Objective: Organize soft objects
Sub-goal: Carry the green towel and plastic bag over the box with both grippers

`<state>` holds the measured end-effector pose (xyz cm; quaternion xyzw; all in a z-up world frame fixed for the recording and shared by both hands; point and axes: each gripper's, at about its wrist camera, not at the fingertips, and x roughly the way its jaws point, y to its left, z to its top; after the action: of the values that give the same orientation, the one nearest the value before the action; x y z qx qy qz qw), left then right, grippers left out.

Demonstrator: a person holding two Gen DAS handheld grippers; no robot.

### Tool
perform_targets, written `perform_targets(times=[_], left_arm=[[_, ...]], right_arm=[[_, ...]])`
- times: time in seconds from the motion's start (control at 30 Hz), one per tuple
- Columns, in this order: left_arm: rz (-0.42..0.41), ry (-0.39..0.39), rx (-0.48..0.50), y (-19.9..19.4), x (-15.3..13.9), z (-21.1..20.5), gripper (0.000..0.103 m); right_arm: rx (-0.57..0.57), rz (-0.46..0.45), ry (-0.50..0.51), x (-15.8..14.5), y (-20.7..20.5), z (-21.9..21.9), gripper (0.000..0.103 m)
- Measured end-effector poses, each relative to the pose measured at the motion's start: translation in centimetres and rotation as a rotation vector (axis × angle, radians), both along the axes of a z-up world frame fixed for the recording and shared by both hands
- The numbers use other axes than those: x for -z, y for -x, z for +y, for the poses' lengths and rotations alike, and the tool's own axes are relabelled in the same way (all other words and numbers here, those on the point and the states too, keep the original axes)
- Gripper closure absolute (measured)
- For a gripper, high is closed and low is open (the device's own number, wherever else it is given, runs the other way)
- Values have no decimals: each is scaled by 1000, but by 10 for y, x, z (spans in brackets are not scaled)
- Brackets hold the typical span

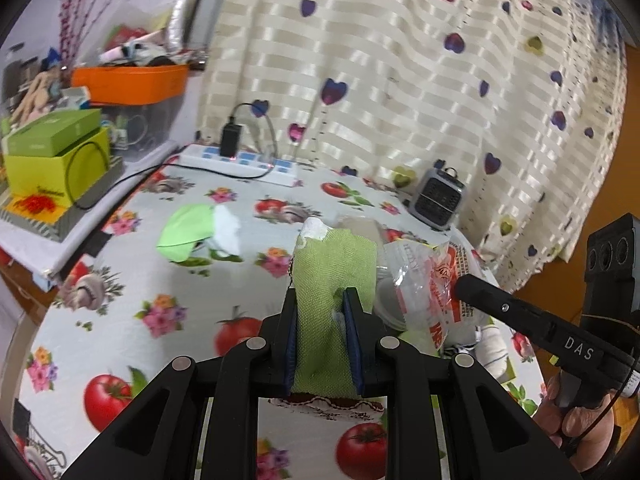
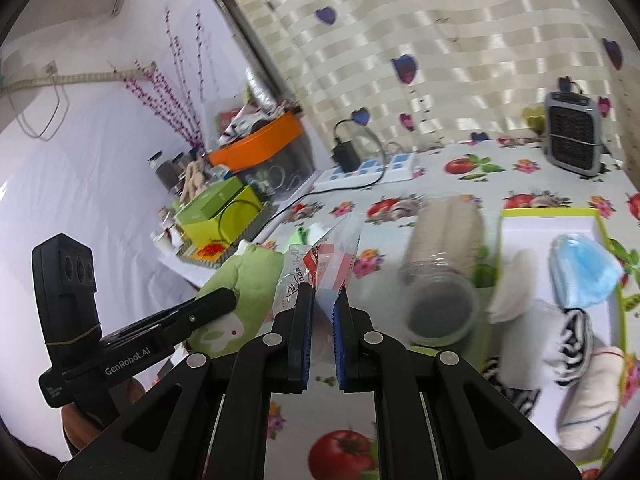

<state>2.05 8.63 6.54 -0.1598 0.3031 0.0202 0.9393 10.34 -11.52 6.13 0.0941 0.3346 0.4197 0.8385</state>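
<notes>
My left gripper point(image 1: 322, 304) is shut on a green cloth pad with white stuffing point(image 1: 334, 276) and holds it above the table. It also shows in the right wrist view point(image 2: 244, 280). My right gripper point(image 2: 323, 300) is shut on a clear plastic packet with red print point(image 2: 326, 264); the packet also shows in the left wrist view point(image 1: 424, 280). The two held things are close together. A second green cloth piece point(image 1: 192, 232) lies on the tablecloth. A white tray with a green rim point(image 2: 548, 216) holds a blue face mask point(image 2: 582, 274) and rolled socks point(image 2: 588, 396).
A clear jar with beige pads point(image 2: 444, 272) lies on its side by the tray. A small grey heater point(image 2: 572, 136) and a power strip point(image 1: 240, 162) stand at the back by the curtain. Green boxes point(image 1: 56, 160) and an orange bin point(image 1: 128, 82) crowd the left shelf.
</notes>
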Motion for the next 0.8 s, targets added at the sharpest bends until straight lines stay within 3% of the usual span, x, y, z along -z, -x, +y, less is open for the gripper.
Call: perform_targets(times=[0.8], left_arm=[[-14,-20,177,-37,-9,-72,83]], right_arm=[[245,12,-64,-1,-10,-110,93]])
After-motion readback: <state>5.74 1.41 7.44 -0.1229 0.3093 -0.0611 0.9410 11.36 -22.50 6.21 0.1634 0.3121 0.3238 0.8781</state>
